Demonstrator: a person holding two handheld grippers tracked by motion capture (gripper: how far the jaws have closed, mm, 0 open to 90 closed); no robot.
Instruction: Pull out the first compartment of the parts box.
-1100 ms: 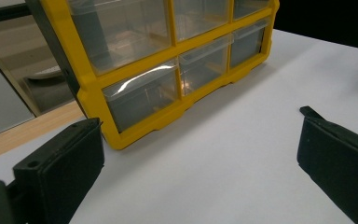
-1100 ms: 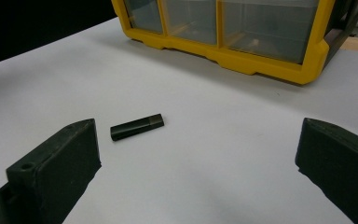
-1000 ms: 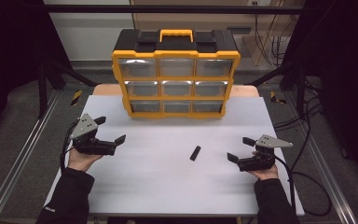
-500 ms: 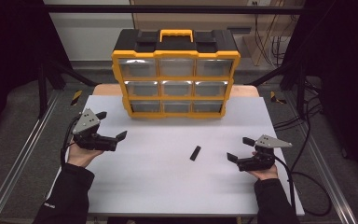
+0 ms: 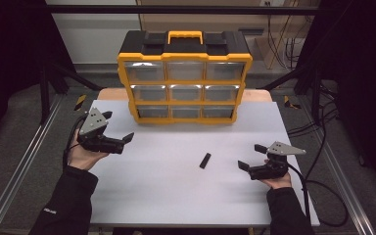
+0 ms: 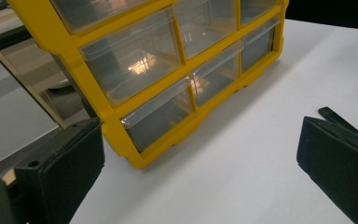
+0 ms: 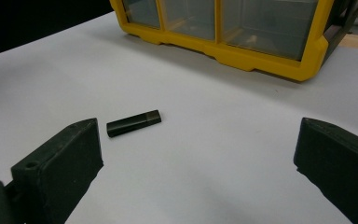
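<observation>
The yellow drawer cabinet (image 5: 184, 78) walls off the table's (image 5: 166, 196) far edge; bare surface surrounds the small black stick (image 5: 205, 160).

Count: 1 yellow-black drawer cabinet (image 5: 184, 78) with 9 clear drawers, 3 rows of 3. 1 small black stick (image 5: 205, 160) on 1 white table (image 5: 166, 196). 2 handheld grippers: left gripper (image 5: 120, 134), right gripper (image 5: 252, 156), 2 jaws each.
</observation>
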